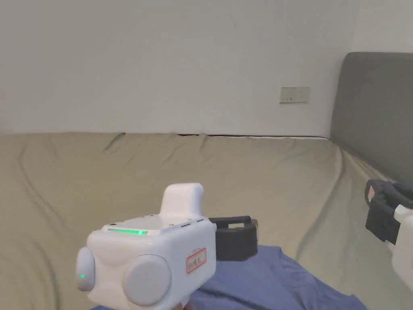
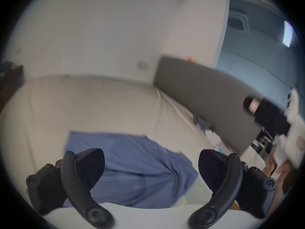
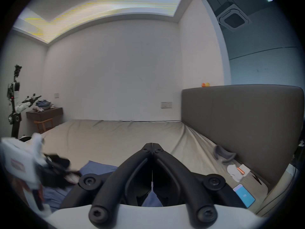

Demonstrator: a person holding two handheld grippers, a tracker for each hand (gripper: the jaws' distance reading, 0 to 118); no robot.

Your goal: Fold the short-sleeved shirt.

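Blue short-sleeved shirt [image 2: 132,166] lies on the bed's beige sheet [image 1: 121,177], cut off at the head view's bottom edge | left gripper [image 2: 151,166] above it, jaws wide apart, empty | right gripper [image 3: 152,151] jaws together, nothing between | grey headboard [image 3: 239,125] right, white wall [image 1: 181,60] behind.

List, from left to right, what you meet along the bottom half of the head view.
Left hand-held gripper held over the blue shirt → a stretch of the beige bed sheet → right hand-held gripper at the picture's edge.
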